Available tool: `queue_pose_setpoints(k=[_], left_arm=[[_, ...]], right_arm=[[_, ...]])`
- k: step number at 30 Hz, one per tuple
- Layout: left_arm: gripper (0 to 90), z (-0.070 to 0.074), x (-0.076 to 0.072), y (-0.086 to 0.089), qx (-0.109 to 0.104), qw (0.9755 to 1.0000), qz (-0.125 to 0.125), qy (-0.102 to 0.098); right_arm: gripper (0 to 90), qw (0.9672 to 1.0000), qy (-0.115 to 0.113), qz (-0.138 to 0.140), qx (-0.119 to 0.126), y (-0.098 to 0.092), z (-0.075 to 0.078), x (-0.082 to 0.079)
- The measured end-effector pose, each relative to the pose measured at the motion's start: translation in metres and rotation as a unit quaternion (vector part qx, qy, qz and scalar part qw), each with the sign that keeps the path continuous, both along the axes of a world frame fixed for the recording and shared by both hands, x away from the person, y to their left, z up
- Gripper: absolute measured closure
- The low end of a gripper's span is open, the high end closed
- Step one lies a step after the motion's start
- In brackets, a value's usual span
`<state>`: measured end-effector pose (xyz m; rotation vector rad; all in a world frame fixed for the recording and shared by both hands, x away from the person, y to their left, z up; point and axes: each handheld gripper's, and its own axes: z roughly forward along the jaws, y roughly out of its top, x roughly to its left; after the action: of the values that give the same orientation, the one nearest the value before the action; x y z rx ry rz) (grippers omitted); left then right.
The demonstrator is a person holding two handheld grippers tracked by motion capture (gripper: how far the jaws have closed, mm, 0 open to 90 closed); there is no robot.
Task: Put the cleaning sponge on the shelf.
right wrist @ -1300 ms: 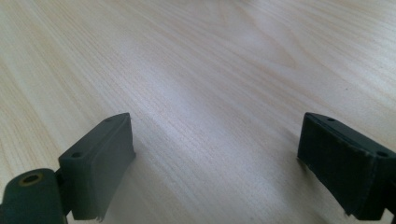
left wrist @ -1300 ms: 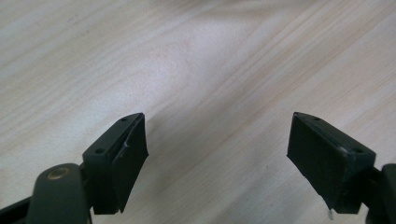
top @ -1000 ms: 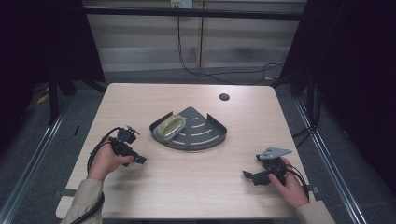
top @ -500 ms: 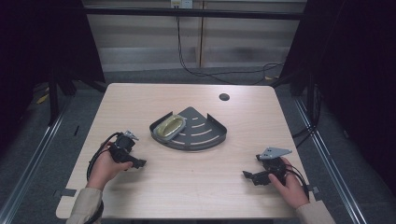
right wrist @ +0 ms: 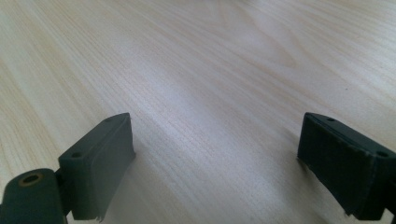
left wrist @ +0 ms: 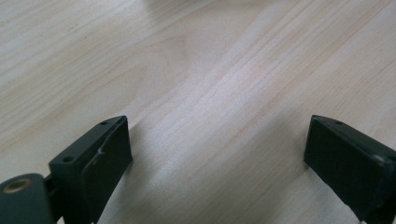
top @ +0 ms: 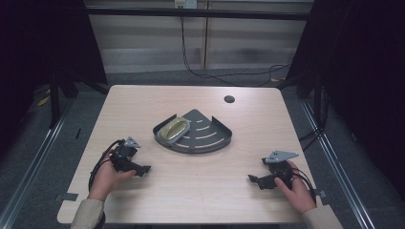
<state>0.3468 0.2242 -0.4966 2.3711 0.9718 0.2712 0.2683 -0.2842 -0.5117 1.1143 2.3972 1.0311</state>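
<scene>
A dark grey quarter-round tray (top: 217,140) lies in the middle of the light wooden table. An olive-yellow oval object (top: 174,130) rests in its left part. My left gripper (top: 143,169) is near the front left, a hand's width from the tray, pointing right. Its jaws have just been opening and stand wide apart over bare wood (left wrist: 217,135), nothing between them. My right gripper (top: 253,180) is near the front right, pointing left. It is open too, with only tabletop between its fingers (right wrist: 215,133).
A small dark round hole (top: 229,99) sits in the table at the back right. Black cables (top: 205,71) lie on the floor behind the table. Dark frame posts stand to either side.
My left hand has drawn back a little from the tray toward the front edge and lowered. The right hand has kept still.
</scene>
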Motion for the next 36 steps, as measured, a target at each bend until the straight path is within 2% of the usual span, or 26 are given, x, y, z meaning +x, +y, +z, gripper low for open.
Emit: queue_pose_setpoints(k=[2, 4, 7, 9, 10, 14, 16, 19, 36], left_arm=[[2.7, -0.003, -0.003, 0.000, -0.012, 0.9999, 0.003, -0.008], [0.0, -0.004, -0.003, 0.000, -0.013, 0.9998, 0.003, -0.012], [0.0, -0.006, -0.004, 0.002, -0.024, 0.9995, 0.003, -0.020], [0.0, -0.007, -0.004, 0.002, -0.022, 0.9994, -0.001, -0.028], [0.0, -0.007, -0.005, 0.003, -0.029, 0.9992, 0.002, -0.027], [0.0, -0.010, -0.007, 0.006, -0.039, 0.9983, -0.002, -0.043], [0.0, -0.012, -0.008, 0.007, -0.052, 0.9973, -0.001, -0.051], [0.0, -0.014, -0.008, 0.009, -0.057, 0.9967, -0.001, -0.058], [0.0, -0.014, -0.009, 0.010, -0.059, 0.9964, -0.001, -0.060]], right_arm=[[10.1, 1.0000, 0.000, 0.000, 0.000, 0.000, 0.000, 0.000], [10.1, 1.0000, 0.000, 0.000, 0.000, 0.000, 0.000, 0.000], [10.1, 1.0000, 0.000, 0.000, 0.000, 0.000, 0.000, 0.000], [10.1, 1.0000, 0.000, 0.000, 0.000, 0.000, 0.000, 0.000], [10.1, 1.0000, 0.000, 0.000, 0.000, 0.000, 0.000, 0.000], [10.1, 1.0000, 0.000, 0.000, 0.000, 0.000, 0.000, 0.000], [10.1, 1.0000, 0.000, 0.000, 0.000, 0.000, 0.000, 0.000], [10.1, 1.0000, 0.000, 0.000, 0.000, 0.000, 0.000, 0.000], [10.1, 1.0000, 0.000, 0.000, 0.000, 0.000, 0.000, 0.000]])
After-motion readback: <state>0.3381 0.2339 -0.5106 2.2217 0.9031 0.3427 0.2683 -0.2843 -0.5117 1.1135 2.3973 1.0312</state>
